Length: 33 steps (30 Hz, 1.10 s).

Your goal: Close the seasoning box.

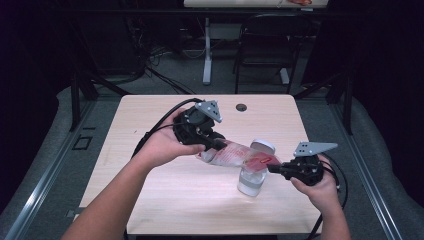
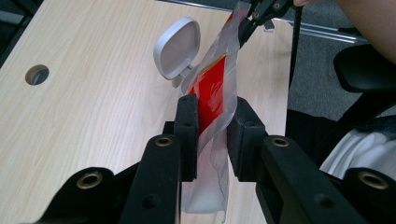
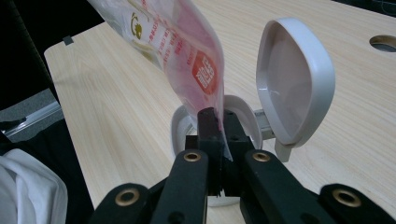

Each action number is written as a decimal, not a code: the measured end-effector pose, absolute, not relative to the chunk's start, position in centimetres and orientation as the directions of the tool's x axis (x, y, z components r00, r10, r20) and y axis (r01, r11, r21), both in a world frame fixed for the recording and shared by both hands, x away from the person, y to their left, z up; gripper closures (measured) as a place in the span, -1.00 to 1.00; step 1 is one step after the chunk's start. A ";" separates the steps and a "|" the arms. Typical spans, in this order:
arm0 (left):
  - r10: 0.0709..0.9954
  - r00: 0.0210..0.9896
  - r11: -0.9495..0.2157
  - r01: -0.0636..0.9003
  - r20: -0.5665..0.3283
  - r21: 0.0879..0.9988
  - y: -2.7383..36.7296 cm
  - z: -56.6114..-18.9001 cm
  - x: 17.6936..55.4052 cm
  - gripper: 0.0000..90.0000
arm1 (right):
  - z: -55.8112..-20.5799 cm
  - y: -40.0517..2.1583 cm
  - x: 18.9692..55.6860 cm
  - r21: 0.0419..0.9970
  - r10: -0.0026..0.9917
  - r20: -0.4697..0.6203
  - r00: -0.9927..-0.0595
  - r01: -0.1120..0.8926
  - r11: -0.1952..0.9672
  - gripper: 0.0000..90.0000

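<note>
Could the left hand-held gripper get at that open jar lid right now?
Probably not yet. The left hand-held gripper has the plastic pouch between its jaws, and that pouch hangs between it and the lid; it would have to let go first.

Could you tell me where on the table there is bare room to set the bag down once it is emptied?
The table is bare along its left side, between the left gripper and the left edge, and along the near edge in front of the container. It is crowded around the container, where the bag and right gripper meet.
</note>
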<state>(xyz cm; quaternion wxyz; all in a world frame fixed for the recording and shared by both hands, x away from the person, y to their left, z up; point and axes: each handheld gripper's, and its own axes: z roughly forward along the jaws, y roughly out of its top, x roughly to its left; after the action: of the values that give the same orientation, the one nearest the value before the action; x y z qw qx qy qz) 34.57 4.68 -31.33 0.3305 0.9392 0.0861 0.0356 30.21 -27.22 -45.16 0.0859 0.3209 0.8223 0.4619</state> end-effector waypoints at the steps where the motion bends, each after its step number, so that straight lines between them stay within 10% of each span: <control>1: 0.185 0.983 -0.764 0.138 0.009 0.630 4.6 -31.4 34.6 0.69 | -45.2 -27.2 30.2 0.816 0.610 0.156 -0.777 0.449 0.365 1.00; 33: 0.176 0.984 -0.774 0.142 -0.006 0.616 3.3 -31.1 34.6 0.78 | -45.2 -28.0 30.1 0.794 0.610 0.185 -0.770 0.483 0.369 1.00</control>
<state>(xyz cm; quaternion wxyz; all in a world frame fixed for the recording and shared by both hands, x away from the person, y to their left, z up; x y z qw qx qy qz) 34.62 3.34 -31.13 0.3250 0.9416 0.0844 0.0258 30.12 -28.03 -45.22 0.0700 0.3316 0.8245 0.4531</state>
